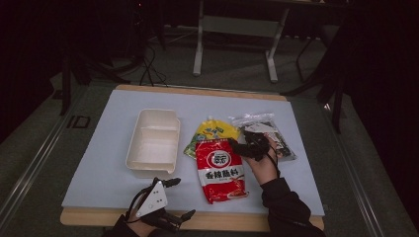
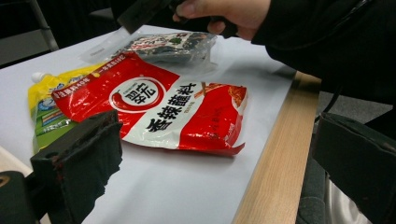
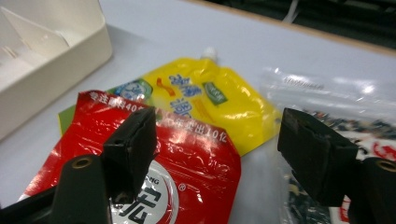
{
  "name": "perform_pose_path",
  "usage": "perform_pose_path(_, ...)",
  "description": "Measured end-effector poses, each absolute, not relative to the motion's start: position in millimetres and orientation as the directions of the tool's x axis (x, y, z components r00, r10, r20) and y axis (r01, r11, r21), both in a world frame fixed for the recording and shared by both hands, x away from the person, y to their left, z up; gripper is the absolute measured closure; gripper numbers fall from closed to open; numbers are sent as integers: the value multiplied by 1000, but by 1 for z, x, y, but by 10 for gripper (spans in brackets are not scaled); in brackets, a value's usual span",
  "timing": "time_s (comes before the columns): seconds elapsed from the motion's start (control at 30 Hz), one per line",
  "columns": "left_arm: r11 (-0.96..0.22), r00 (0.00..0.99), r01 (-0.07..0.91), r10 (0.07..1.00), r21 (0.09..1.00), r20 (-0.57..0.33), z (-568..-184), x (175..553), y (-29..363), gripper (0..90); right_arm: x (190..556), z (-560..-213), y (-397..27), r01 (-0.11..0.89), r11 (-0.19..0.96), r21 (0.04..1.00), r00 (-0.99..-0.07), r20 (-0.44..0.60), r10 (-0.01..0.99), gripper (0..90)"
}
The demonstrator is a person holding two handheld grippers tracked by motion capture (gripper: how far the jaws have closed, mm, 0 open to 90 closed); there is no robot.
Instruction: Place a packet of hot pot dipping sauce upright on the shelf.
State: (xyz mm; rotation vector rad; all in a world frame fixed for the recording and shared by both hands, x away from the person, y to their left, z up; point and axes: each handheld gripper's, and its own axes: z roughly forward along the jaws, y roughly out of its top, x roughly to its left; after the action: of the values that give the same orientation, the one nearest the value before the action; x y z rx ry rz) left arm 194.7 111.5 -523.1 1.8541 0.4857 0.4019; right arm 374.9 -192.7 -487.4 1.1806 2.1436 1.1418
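I sat at a table covered by a pale blue mat (image 1: pixel 108 168), holding a two-jaw gripper in each hand.

My right gripper (image 1: pixel 245 144) hung low over the middle of the mat, at the far right corner of a red sauce packet (image 1: pixel 220 170). In the right gripper view its two black jaws stood well apart, one above the red packet's top edge (image 3: pixel 187 154) and the other above a clear bag of dark contents (image 3: pixel 327 112). Nothing was pinched between them, and I could not tell whether either jaw touched the packets below.

The red packet lay flat near the middle of the mat, toward the near edge, printed face up. Its far end overlapped a yellow spouted pouch (image 1: pixel 213 133), whose white spout pointed away from me. The clear bag (image 1: pixel 257 126) lay to the right of the yellow pouch, partly under my right hand.

A white two-compartment tray (image 1: pixel 170 143) sat to the left of the packets, close beside the yellow pouch.

My left gripper (image 1: pixel 160 205) rested at the near left edge of the table, well apart from the red packet. In the left gripper view its jaws were spread wide with nothing held, and the red packet (image 2: pixel 159 112) lay beyond them.
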Motion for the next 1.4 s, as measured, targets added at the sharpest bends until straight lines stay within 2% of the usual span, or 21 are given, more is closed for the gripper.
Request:
perform_pose_path(0.23,-295,859,137,511,946,35,-524,195,111,31,390,-500,-189,532,308,789,-540,36,841,329)
perform_pose_path(0.7,-296,862,145,507,944,26,-525,196,111,31,417,-516,-183,619,365,695,-582,95,807,340)
perform_pose_path(0.87,-297,863,144,505,944,27,-525,195,111,31,420,-518,-185,642,381,665,-584,101,806,454)
perform_pose_path(0.93,-296,862,145,506,944,27,-525,196,111,31,420,-518,-185,639,399,658,-586,80,806,563)
perform_pose_path(1.0,-297,862,145,507,944,27,-525,196,111,31,420,-518,-186,620,428,658,-594,38,803,714)
perform_pose_path(1.1,-294,854,142,519,945,33,-524,195,112,31,420,-518,-188,612,454,647,-602,9,798,851)
perform_pose_path(1.17,-289,855,150,519,946,23,-524,196,112,31,420,-517,-188,605,471,642,-611,-4,791,884)
perform_pose_path(1.4,-299,853,166,521,940,15,-522,195,109,31,413,-502,-193,566,481,669,-638,-14,770,898)
